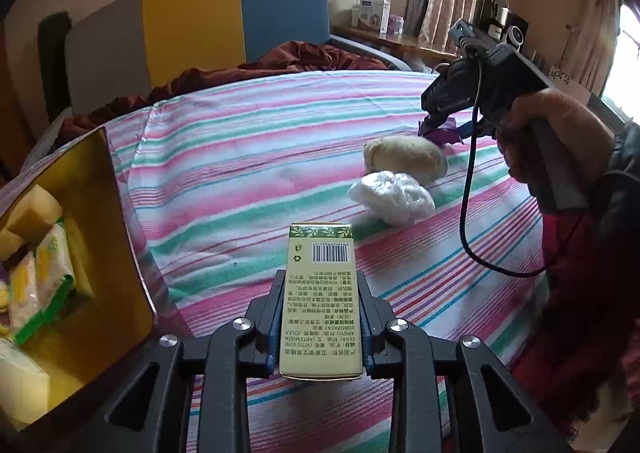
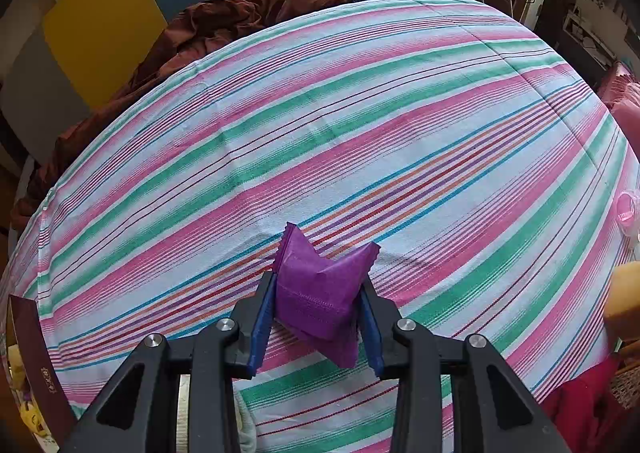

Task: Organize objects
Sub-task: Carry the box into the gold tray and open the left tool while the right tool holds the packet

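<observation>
My left gripper (image 1: 320, 293) is shut on a green carton with a barcode (image 1: 320, 293) and holds it above the striped bedspread (image 1: 240, 173). An open yellow box (image 1: 100, 213) with sponges and packets stands at the left. My right gripper (image 2: 318, 293) is shut on a purple packet (image 2: 316, 293) above the bedspread (image 2: 360, 133). In the left wrist view the right gripper (image 1: 436, 129) hangs at the right, over a beige plush toy (image 1: 404, 157) and a crumpled white bag (image 1: 392, 197).
A brown blanket (image 1: 240, 69) lies at the bed's head by a yellow and blue headboard (image 1: 236, 17). A desk with boxes (image 1: 380, 17) stands behind. A pink object (image 2: 626, 211) sits at the bed's right edge. The box's dark outer wall (image 2: 36, 353) shows at the left.
</observation>
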`<state>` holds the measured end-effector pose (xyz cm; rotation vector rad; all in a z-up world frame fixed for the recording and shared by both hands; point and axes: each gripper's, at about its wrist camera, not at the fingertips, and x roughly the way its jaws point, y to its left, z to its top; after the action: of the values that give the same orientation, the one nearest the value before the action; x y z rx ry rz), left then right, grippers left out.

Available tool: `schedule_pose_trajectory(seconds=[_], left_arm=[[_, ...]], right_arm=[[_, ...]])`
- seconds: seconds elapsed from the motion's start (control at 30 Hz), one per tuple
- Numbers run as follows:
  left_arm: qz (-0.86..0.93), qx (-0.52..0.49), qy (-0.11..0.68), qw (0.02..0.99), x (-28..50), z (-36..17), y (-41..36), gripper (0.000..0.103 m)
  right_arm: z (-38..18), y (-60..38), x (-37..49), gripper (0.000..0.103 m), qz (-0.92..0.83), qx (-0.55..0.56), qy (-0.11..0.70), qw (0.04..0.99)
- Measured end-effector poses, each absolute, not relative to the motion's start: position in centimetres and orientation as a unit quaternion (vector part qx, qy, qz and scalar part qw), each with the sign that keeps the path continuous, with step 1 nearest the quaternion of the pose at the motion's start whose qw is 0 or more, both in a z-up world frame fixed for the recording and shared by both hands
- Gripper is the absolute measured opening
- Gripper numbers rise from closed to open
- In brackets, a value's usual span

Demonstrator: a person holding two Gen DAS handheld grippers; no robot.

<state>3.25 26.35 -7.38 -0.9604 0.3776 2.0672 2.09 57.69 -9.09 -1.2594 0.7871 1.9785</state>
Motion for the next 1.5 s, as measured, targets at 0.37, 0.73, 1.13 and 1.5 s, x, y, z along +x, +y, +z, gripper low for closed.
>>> schedule_pose_trajectory(seconds=[0.37, 0.73, 1.13, 1.5], left_arm=[[0.866, -0.348, 0.130, 0.335, 1.7, -2.4, 21.5, 0.030], [0.895, -0.346, 0.104, 0.263, -0.8, -1.5, 16.4, 0.030], [0.889, -0.403, -0.043, 0.212, -6.8, -1.3, 6.7, 0.030], [0.867, -0.448, -0.030, 0.218, -7.1, -4.4, 8.9, 0.030]], right_arm=[[-7.3, 56.5, 0.8, 0.038, 0.788, -0.453, 0.277, 0.313], [-5.5, 54.4, -0.2, 0.038, 0.829, -0.421, 0.244, 0.276], [-4.9, 53.2, -0.3, 0.038, 0.842, -0.414, 0.231, 0.257], [-4.1, 52.1, -0.6, 0.038, 0.857, -0.405, 0.219, 0.230]])
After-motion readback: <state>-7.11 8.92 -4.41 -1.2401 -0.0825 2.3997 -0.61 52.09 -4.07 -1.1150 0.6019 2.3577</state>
